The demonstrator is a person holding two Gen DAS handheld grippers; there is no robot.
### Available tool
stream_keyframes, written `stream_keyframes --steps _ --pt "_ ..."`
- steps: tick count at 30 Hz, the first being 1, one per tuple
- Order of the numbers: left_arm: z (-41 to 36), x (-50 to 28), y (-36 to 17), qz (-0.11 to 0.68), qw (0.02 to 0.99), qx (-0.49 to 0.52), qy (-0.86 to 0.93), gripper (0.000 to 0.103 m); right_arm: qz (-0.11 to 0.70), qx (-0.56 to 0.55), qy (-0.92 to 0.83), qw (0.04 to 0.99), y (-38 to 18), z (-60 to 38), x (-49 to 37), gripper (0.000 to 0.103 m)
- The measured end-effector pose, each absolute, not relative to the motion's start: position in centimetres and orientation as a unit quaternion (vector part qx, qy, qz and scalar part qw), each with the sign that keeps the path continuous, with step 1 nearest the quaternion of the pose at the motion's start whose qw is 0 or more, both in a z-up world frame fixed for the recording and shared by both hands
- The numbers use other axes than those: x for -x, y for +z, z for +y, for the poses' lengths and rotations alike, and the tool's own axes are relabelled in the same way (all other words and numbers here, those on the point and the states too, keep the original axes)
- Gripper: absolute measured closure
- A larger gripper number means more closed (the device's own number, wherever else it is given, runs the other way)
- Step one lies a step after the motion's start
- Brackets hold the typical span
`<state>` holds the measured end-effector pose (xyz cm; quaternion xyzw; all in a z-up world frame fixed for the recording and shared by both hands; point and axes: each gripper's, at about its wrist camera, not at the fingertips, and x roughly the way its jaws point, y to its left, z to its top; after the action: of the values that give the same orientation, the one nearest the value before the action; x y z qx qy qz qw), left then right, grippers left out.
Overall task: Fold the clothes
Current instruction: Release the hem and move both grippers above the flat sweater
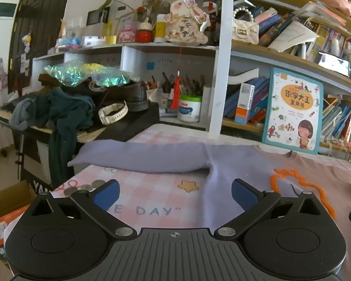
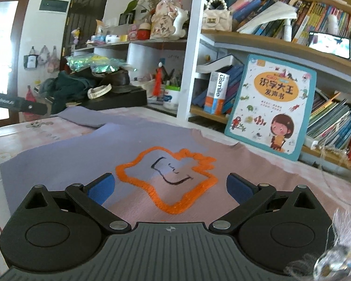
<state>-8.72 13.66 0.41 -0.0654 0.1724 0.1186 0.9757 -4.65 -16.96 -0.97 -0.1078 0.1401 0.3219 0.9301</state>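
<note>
A lilac long-sleeved top [image 2: 82,154] lies flat on a pink checked tablecloth [image 1: 152,201]. It has an orange outlined design [image 2: 170,180] on the chest. Its left sleeve [image 1: 140,157] stretches out to the left. My left gripper [image 1: 175,193] is open and empty, low over the cloth beside the top's left side edge. My right gripper [image 2: 170,186] is open and empty, hovering over the orange design. The left gripper's black body [image 2: 18,105] shows at the left edge of the right wrist view.
A children's book [image 2: 269,107] leans on the bookshelf [image 2: 257,39] behind the table. A black box [image 1: 133,121] with a shoe, a watch and dark clothes stands at the left. Coins [image 1: 86,186] lie on the cloth near the table's left edge.
</note>
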Motion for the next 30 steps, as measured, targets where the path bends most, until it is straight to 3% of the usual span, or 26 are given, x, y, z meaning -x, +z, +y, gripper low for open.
stream_keyframes --steps 8,20,30 --pt "13.4 6.6 1.4 0.178 0.975 0.029 0.133 0.0 0.169 0.108 0.321 0.926 -1.2 -16.8 3.7 0.0" --pt "14.9 3.1 1.2 0.214 0.969 0.002 0.127 0.0 0.192 0.017 0.315 0.93 -1.0 -19.5 2.1 0.0" --pt "19.4 -0.5 0.0 0.257 0.949 0.064 0.172 0.0 0.183 0.042 0.31 0.932 -0.9 -18.9 2.6 0.0"
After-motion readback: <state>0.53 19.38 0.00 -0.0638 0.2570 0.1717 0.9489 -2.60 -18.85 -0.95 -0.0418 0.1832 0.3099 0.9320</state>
